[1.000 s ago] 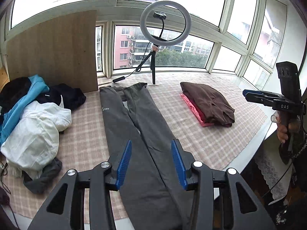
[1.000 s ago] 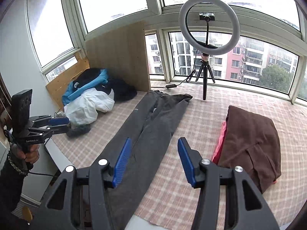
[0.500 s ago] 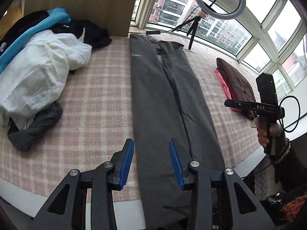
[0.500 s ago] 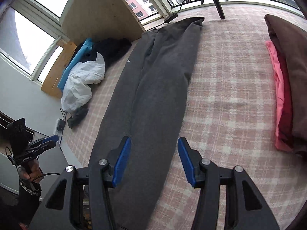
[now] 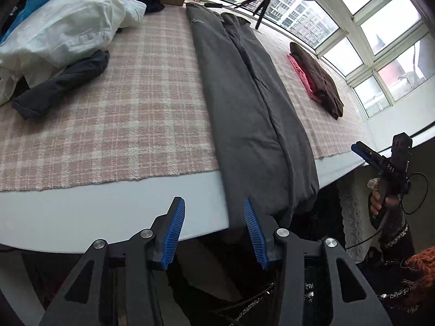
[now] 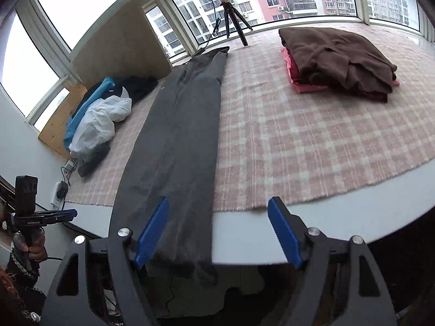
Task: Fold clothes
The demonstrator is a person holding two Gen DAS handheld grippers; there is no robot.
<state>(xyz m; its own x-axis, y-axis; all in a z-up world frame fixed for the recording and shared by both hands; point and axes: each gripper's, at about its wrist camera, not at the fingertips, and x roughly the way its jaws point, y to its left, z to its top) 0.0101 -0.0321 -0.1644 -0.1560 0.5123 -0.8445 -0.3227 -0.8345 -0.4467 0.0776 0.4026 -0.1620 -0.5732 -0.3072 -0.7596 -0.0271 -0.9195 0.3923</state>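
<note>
Two grippers are seen at the near edge of the platform (image 5: pixel 81 206), which serves as the landmark for all that follows. Grey trousers (image 5: pixel 244 103) are laid lengthwise across the checked blanket (image 5: pixel 122 108) on that platform, with the waist toward the windows and the leg ends hanging over the near edge.

The left gripper (image 5: pixel 214 231) is held just off the near edge, pointed downward. Its jaws are opening and stand at a moderate width; the white rim of the platform is seen between the blue pads, and the hanging trouser leg lies just beside the right-hand pad (image 5: pixel 254 233). No cloth is pinched.

The right gripper (image 6: pixel 217 231) is also held at the near edge, with its jaws opening and spread wide. The hanging end of the trousers is seen between the pads, close to the left-hand one, but is not pressed by either.

A pile of unfolded garments (image 5: pixel 62 27), white, blue and dark, is heaped at the far left corner of the platform. A folded brown garment (image 6: pixel 337 57) is stacked on a pink one (image 6: pixel 299 81) on the right side. A ring light on a tripod (image 6: pixel 233 19) is stood at the far edge by the windows.
</note>
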